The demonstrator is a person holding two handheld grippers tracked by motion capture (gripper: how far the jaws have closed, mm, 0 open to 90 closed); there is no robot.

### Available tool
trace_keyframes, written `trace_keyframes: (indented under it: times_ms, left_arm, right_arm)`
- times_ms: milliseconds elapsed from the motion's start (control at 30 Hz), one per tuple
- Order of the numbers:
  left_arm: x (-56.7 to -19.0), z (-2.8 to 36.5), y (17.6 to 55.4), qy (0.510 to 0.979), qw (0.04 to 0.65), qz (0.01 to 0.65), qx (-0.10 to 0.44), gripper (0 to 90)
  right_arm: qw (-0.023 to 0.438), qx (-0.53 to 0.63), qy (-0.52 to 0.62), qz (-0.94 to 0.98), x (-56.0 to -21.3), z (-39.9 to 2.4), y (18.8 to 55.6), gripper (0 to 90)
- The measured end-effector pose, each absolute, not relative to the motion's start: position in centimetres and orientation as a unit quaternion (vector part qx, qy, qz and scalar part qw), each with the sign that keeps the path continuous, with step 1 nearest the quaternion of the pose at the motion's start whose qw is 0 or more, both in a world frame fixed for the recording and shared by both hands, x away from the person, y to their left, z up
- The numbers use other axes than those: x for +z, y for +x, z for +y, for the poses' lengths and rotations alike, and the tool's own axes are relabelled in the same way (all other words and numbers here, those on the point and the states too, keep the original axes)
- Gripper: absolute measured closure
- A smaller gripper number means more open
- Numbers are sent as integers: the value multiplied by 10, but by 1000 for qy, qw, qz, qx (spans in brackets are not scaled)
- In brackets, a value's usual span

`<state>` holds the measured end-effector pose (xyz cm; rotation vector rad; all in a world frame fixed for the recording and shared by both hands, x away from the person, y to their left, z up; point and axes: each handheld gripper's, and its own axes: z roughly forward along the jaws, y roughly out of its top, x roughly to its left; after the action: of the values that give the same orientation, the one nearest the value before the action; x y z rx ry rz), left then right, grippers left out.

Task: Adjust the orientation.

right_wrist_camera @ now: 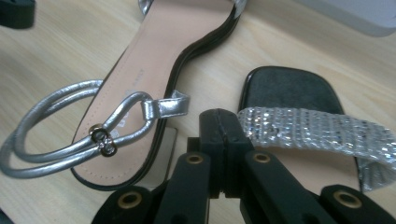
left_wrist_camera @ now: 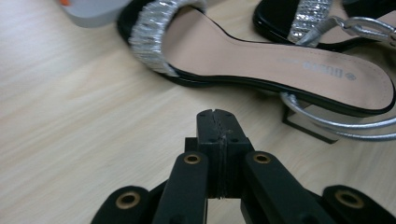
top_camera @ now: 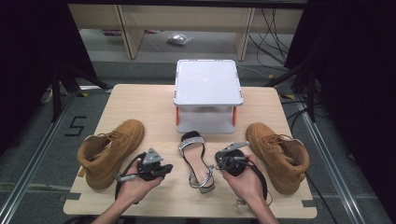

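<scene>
High view: sandal between closed jaws.

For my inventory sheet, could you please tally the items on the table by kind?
Tan boots: 2
Silver-strapped sandals: 2
White stand: 1
Total: 5

floor: grey carpet | desks: pale wood, behind | sides: black curtains
</scene>
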<state>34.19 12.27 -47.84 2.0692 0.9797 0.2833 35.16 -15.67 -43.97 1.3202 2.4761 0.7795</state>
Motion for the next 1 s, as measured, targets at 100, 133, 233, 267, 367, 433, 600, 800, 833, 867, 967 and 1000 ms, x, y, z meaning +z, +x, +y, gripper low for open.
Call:
trace_keyframes:
  times_ms: [100, 133, 233, 267, 367, 433, 600, 800, 833, 867, 967, 1000]
  left_arm:
    - [-490, 103, 350, 826, 399, 386, 99, 889]
    - [-490, 103, 350, 826, 399, 386, 99, 889]
    - [-497, 88, 357, 830, 395, 385, 79, 889]
    - [-497, 88, 357, 830, 395, 385, 79, 889]
    - [-502, 80, 360, 829, 395, 389, 72, 888]
    - [-502, 80, 361, 832, 390, 388, 73, 888]
    - [-501, 82, 363, 826, 392, 397, 80, 888]
    - [-498, 96, 364, 824, 388, 405, 83, 880]
    - [-497, 98, 364, 822, 388, 408, 87, 875]
    - [-494, 101, 364, 822, 390, 406, 86, 865]
    - [-487, 108, 364, 812, 395, 417, 100, 823]
    - [-481, 113, 365, 803, 401, 429, 102, 735]
  right_arm:
    - [102, 246, 456, 849, -449, -151, 356, 900]
    - [95, 243, 457, 850, -451, -149, 357, 900]
    - [85, 235, 449, 858, -459, -144, 357, 900]
    - [85, 235, 449, 858, -459, -144, 357, 900]
    - [70, 230, 450, 860, -464, -135, 355, 900]
    - [76, 227, 448, 861, -464, -135, 355, 900]
    - [62, 236, 448, 860, -466, -131, 353, 900]
    - [48, 249, 429, 867, -470, -114, 348, 900]
    - [42, 250, 428, 867, -470, -111, 347, 900]
    - [38, 255, 423, 869, -471, -109, 348, 898]
    - [31, 259, 422, 868, -472, -106, 347, 881]
    - [41, 253, 424, 869, -472, -106, 347, 847]
